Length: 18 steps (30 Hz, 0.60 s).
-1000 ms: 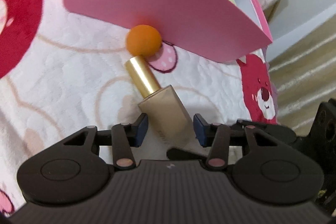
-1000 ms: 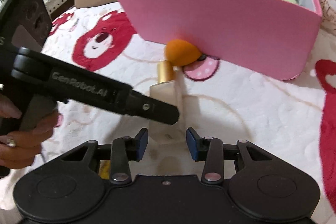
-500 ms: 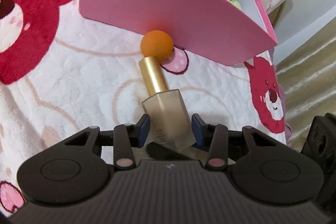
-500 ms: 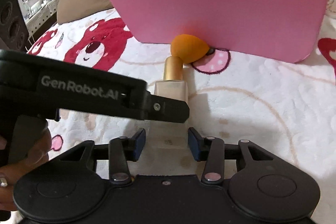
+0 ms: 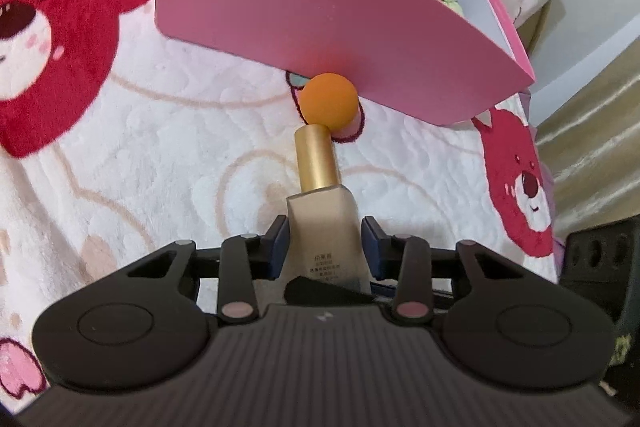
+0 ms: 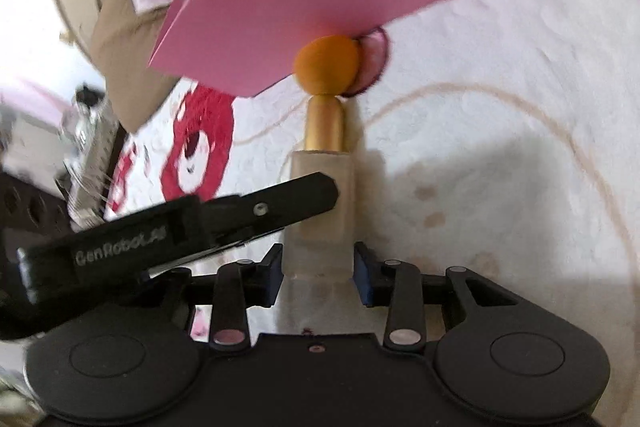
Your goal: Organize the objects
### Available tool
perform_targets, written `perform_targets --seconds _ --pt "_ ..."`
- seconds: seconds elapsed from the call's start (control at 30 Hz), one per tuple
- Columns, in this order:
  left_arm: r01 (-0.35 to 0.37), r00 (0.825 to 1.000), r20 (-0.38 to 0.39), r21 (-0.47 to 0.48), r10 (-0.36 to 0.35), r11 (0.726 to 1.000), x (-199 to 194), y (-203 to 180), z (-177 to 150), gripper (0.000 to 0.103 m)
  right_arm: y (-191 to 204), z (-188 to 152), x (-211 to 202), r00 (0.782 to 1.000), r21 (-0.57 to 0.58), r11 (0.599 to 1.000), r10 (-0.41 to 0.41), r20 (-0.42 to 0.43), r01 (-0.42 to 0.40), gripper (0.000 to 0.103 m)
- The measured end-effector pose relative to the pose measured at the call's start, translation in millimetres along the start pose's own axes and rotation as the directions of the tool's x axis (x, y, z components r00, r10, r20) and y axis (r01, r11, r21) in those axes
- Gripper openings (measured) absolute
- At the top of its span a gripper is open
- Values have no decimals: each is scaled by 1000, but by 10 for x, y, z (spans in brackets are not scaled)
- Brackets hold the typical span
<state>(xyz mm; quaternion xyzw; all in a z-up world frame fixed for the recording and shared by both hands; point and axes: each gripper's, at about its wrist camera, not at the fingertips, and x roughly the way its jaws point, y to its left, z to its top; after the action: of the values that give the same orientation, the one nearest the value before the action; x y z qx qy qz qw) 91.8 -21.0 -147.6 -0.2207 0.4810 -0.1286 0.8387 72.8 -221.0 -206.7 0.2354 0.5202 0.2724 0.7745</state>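
Bear-print blanket (image 5: pixel 168 147): one bottle (image 5: pixel 324 227), one sponge (image 5: pixel 329 101), one box (image 5: pixel 320 11).

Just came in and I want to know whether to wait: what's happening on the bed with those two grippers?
A person is tidying cosmetics into the pink box. Both hand-held grippers are on one beige bottle with a gold cap: the left gripper and the right gripper each have it between their jaws, which are closing. The bottle lies on the bear-print blanket, its cap pointing at an orange sponge resting against the box.
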Motion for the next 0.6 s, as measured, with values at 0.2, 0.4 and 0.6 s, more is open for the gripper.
perform_targets --seconds 0.2,0.4,0.6 --pt "30 999 11 -26 -30 999 -124 69 -38 37 203 -87 -74 997 -150 985 -76 28 79 42" --pt "-20 1000 -10 46 21 999 -292 -18 -137 37 345 -240 -57 993 -177 978 -107 40 112 42" --pt "-53 998 -41 59 55 997 -633 -53 -76 37 583 -328 -165 997 -158 986 -48 59 57 42"
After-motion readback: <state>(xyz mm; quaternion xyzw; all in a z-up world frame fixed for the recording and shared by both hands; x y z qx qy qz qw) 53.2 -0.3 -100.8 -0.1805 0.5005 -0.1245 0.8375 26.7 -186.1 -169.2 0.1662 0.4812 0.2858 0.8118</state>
